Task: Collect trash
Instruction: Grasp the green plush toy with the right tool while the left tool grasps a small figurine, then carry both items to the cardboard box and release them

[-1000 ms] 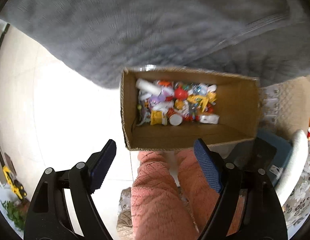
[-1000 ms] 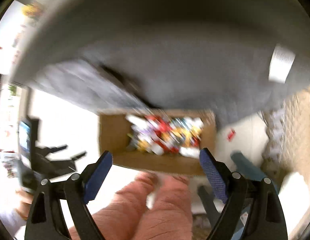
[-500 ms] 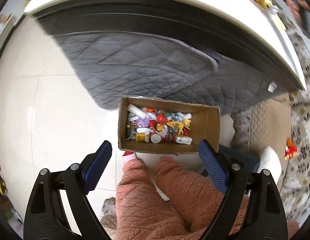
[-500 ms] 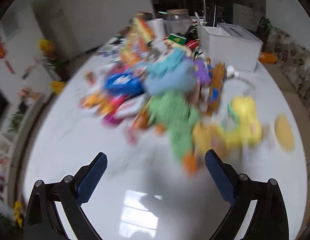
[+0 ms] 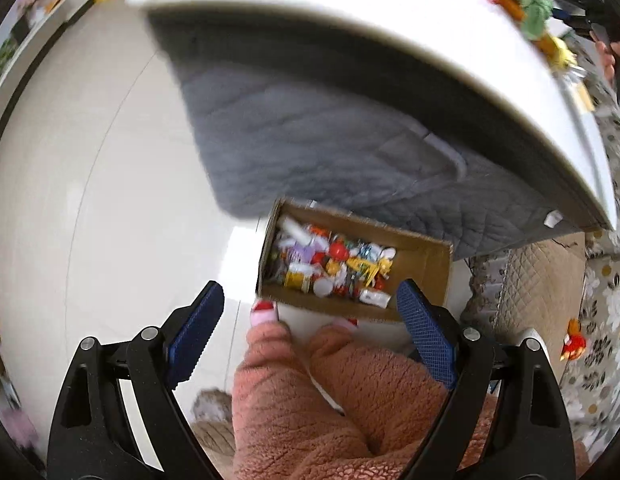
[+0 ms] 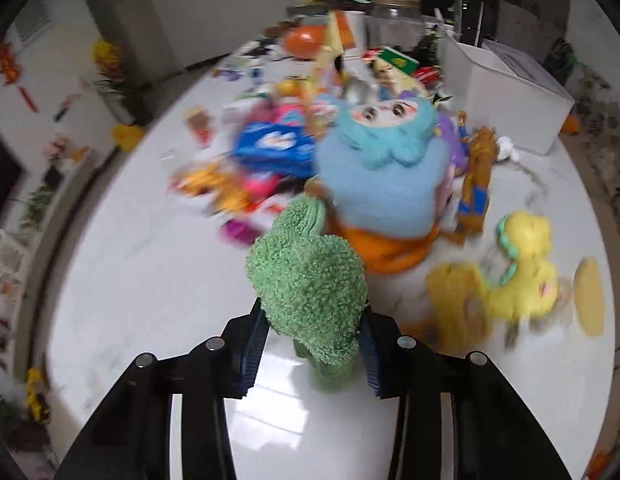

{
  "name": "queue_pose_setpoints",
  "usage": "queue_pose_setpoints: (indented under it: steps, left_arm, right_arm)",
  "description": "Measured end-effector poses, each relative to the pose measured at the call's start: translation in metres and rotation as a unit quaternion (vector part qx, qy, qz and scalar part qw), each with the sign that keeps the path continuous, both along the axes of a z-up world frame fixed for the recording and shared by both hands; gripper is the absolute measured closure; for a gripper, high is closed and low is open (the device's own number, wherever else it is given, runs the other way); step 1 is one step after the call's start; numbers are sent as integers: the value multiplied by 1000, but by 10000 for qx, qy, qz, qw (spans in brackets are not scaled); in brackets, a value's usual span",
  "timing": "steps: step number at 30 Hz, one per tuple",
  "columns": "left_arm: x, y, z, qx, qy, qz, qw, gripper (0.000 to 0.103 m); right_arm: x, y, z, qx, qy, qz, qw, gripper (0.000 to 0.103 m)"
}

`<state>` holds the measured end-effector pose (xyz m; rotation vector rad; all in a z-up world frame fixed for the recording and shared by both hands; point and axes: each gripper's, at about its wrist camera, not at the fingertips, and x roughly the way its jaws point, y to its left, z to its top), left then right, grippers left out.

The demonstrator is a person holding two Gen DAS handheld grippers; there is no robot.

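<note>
Right wrist view: your right gripper (image 6: 312,354) is closing on the green plush toy (image 6: 310,296) between its fingers. It looks soft and light, so squeeze its thick middle. Your left gripper (image 5: 310,330) hangs spread and empty above the cardboard box (image 5: 424,256).

A fuzzy green plush (image 6: 310,280) sat upright on the white counter (image 6: 149,280), squeezed between the closing right tool (image 6: 310,354). On the floor an open cardboard box (image 5: 426,256) lay half full of colourful trash (image 5: 330,268), heaped toward one end
</note>
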<state>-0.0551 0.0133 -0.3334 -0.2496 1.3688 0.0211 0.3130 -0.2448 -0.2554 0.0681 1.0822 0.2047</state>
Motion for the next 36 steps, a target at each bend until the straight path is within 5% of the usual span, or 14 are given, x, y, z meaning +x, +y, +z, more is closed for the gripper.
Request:
queue_pose_setpoints:
  steps: [7, 11, 14, 19, 24, 26, 27, 28, 31, 36]
  left_arm:
    - [46, -34, 58, -157, -939, -750, 9926, 17]
    - [103, -66, 91, -315, -1641, -1164, 9790, 17]
    - [164, -98, 103, 92, -2147, -1380, 9668, 17]
    - [277, -157, 95, 760, -2227, -1641, 9580, 17]
    - [357, -188, 75, 853, -1923, -1657, 9635, 17]
    - [373, -195, 65, 895, -1759, -1684, 9657, 31]
    - [376, -198, 62, 904, -1645, -1716, 9671, 60]
    - [378, -200, 56, 895, -1497, -1766, 9687, 75]
    - [374, -199, 55, 868, -1483, -1883, 9670, 76]
    - [339, -165, 100, 155, -1893, -1864, 9639, 76]
  right_arm:
    - [-85, -24, 55, 919, -214, -10, 9955, 61]
    - [-144, -59, 95, 1385, -631, -358, 9877, 60]
    - [-178, -79, 108, 1478, -837, -667, 9832, 60]
    - [-229, -92, 110, 1485, -944, -1070, 9786, 60]
    - [-268, -102, 99, 1480, -780, -1272, 9777, 59]
    - [-274, -106, 92, 1487, -679, -1396, 9766, 59]
    - [-278, -109, 90, 1499, -653, -1448, 9759, 59]
    - [-280, -110, 88, 1498, -648, -1474, 9755, 59]
    - [-285, -111, 88, 1495, -660, -1528, 9747, 59]
    - [-279, -96, 97, 1434, -756, -1304, 9781, 59]
